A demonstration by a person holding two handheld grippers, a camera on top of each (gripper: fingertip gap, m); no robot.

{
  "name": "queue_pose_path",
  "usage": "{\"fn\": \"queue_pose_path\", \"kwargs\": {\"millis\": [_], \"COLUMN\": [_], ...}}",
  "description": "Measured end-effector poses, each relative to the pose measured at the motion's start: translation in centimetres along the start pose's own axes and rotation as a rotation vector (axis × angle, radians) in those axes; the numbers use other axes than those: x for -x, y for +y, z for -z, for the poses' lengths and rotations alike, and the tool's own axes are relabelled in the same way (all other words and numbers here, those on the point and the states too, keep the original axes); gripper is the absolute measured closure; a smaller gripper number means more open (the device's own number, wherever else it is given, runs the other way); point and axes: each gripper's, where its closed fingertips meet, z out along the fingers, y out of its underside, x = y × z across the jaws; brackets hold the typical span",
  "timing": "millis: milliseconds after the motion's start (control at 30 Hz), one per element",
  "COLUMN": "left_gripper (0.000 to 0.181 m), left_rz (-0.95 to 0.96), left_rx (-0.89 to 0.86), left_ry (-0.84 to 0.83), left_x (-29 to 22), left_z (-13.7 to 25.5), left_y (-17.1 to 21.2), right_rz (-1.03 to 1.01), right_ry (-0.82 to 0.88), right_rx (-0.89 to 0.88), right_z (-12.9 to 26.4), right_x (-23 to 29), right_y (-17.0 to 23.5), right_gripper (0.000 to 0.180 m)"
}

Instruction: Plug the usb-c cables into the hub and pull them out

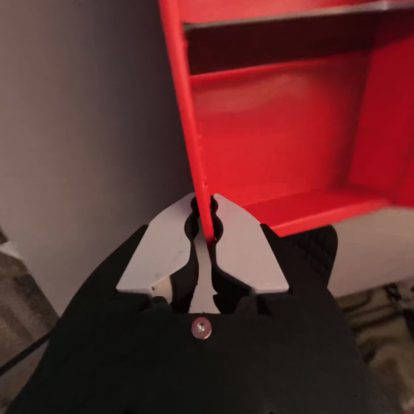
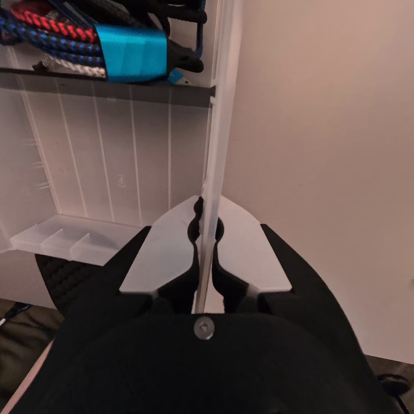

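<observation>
Gripping a thin red wall, the left gripper (image 1: 204, 215) has its two pale fingers (image 1: 165, 244) closed on the left edge of a red tray (image 1: 280, 139), which rises upright straight ahead of the claw. The inside of this tray opens to the right of the claw, with a low divider across it and a dark shelf edge higher up. A dark woven mat (image 1: 313, 248) lies just to the right of the claw, under the lower rim of the tray. To the left of the claw there is only a grey wall (image 1: 78, 112).

The right gripper (image 2: 208, 219) is clamped in the same way on the right edge of a clear plastic tray (image 2: 112, 156), which also stands upright ahead of the claw. The ribbed inside of this tray lies to the left of the claw. Far ahead and to the left, above a dark shelf (image 2: 107, 89), rests a bundle of braided cables (image 2: 56, 44) in blue, red, black and white, held by a turquoise band (image 2: 134, 56). I cannot tell if their plugs are usb-c, and the hub is not in sight in either view. A pale wall (image 2: 324, 134) fills the right side of the claw.
</observation>
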Motion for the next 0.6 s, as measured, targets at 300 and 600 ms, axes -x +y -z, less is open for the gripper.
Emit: {"fn": "queue_pose_path", "kwargs": {"millis": [300,600], "left_gripper": [0.163,0.160], "left_rz": [-0.222,-0.341], "left_rx": [0.166,0.269], "left_ry": [-0.069,-0.138], "left_x": [-4.7,-9.4], "left_z": [-1.4,-2.5], "left_y": [-0.8,-1.4], "right_rz": [0.143,0.258], "right_ry": [-0.013,-0.042], "right_rx": [0.071,0.149], "right_z": [-0.5,-1.2], "right_x": [3.0,7.6], "right_y": [-0.1,-1.0], "right_gripper": [0.168,0.164]}}
